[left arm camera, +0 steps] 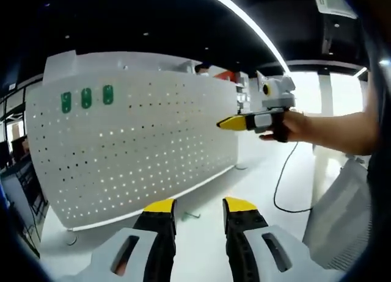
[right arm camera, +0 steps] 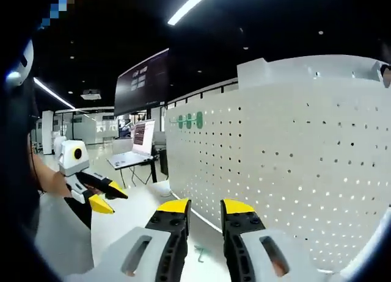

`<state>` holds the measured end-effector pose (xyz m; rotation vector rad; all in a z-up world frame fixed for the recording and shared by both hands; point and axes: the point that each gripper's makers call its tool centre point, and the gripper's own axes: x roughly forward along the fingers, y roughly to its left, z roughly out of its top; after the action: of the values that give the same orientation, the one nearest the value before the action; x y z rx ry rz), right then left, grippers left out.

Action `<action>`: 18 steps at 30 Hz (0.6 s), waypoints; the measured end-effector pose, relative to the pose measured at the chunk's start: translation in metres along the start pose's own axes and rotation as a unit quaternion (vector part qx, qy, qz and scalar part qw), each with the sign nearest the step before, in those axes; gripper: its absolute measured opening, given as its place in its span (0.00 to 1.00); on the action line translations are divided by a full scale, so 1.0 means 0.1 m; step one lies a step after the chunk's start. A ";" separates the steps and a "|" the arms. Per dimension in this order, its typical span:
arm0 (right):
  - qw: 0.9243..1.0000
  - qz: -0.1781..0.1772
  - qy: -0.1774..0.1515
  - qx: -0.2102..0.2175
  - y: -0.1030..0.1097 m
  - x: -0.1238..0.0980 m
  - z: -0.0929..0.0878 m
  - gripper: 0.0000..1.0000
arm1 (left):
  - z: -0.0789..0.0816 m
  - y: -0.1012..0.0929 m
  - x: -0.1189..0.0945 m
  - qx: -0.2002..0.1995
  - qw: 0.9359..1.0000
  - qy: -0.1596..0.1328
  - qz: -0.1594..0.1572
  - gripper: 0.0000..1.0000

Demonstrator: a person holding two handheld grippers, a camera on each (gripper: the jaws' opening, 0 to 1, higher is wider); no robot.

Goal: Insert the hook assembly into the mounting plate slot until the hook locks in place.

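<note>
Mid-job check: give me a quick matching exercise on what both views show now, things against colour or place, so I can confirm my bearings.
Things:
1. pegboard
2. three tags
3. small hook
4. gripper tips

Descriptions:
A. yellow
B. white, full of holes
C. green, near the board's top edge
D. lying on the table by the board's foot

Pairs: 1-B, 2-C, 3-D, 4-A

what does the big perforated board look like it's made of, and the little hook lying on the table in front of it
The perforated board looks like thin sheet metal painted matte white: even punched holes, light showing through, a folded top edge. It could be plastic.

The small hook looks like bent metal wire, thin and grey, though it's too small to be sure.

The table is smooth and white, probably laminate.
</note>
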<state>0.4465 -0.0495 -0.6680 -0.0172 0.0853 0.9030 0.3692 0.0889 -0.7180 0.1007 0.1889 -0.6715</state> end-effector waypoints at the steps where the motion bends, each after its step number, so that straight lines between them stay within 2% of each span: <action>1: 1.000 -0.002 0.002 0.000 0.02 -0.03 -0.01 0.18 | 0.00 0.01 0.00 -0.004 1.000 0.000 0.000 0.31; 11: 1.000 -0.021 0.007 0.017 0.20 -0.30 -0.18 0.19 | 0.02 0.05 0.02 -0.021 1.000 0.001 -0.006 0.31; 18: 0.999 -0.029 0.016 0.024 0.29 -0.42 -0.30 0.20 | 0.07 0.09 0.15 -0.006 1.000 0.008 -0.020 0.30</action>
<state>0.3958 -0.0659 -0.6943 0.0093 0.1359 0.8433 0.3873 0.0862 -0.7141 0.0917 0.2095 -0.7093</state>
